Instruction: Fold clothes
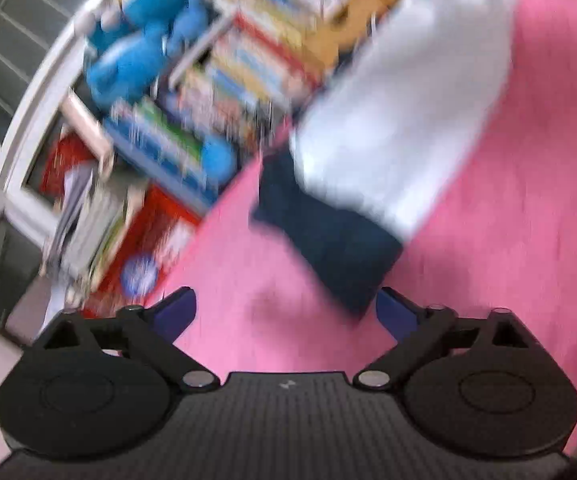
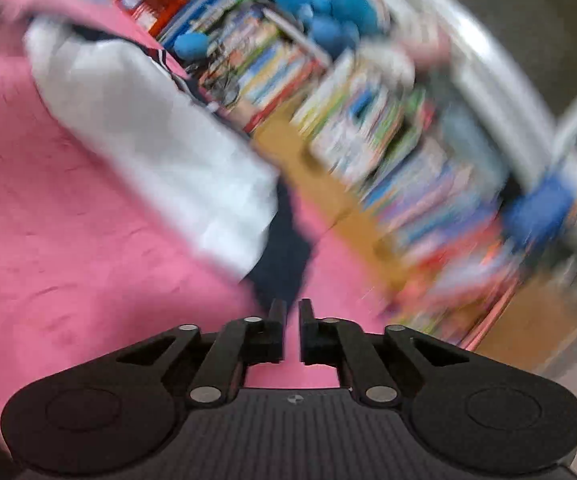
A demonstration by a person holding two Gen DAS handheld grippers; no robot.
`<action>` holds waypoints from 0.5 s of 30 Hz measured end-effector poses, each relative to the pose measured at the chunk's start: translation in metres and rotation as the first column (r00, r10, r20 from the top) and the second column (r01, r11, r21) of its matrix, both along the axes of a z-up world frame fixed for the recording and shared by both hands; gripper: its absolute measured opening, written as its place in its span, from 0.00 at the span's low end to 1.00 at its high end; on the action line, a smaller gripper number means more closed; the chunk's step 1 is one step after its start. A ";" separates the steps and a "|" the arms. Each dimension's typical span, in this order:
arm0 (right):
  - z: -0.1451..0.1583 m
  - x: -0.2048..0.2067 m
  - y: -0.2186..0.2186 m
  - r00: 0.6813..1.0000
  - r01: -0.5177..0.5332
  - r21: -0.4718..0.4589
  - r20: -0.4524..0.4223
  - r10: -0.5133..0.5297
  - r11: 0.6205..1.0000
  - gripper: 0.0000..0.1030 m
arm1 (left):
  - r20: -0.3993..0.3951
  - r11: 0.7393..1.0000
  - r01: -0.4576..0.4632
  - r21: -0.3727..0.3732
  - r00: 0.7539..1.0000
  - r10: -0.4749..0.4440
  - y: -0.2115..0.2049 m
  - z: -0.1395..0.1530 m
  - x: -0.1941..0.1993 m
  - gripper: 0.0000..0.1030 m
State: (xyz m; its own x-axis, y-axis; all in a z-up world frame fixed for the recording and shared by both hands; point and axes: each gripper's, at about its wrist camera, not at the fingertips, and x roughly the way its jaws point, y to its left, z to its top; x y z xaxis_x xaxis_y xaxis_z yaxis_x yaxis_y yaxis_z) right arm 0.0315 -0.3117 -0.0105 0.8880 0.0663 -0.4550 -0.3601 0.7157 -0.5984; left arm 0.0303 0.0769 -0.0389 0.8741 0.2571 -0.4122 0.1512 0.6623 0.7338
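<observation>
A white garment [image 1: 400, 112] with a navy part [image 1: 328, 240] lies flat on the pink sheet [image 1: 508, 240]. In the left wrist view my left gripper [image 1: 286, 312] stands wide open just short of the navy end, with only pink sheet between its blue pads [image 1: 176, 312]. In the right wrist view the same white garment [image 2: 160, 140] stretches away to the upper left, and its navy end [image 2: 284, 256] lies just ahead of my right gripper [image 2: 292, 308]. That gripper's fingers are drawn together with a thin gap and no cloth in it. Both views are blurred.
Along the far edge of the pink sheet [image 2: 68, 240] runs a row of colourful books [image 1: 248, 80] with a blue plush toy [image 1: 136, 52] on top. A white window frame [image 1: 36, 100] stands behind them. The books [image 2: 388, 140] fill the right of the right wrist view.
</observation>
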 end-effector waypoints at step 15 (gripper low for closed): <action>-0.015 0.080 -0.008 0.994 0.006 0.204 -0.106 0.016 0.979 0.73 | -0.012 0.872 0.025 -0.488 0.999 -0.035 0.003 0.041 -0.019 0.95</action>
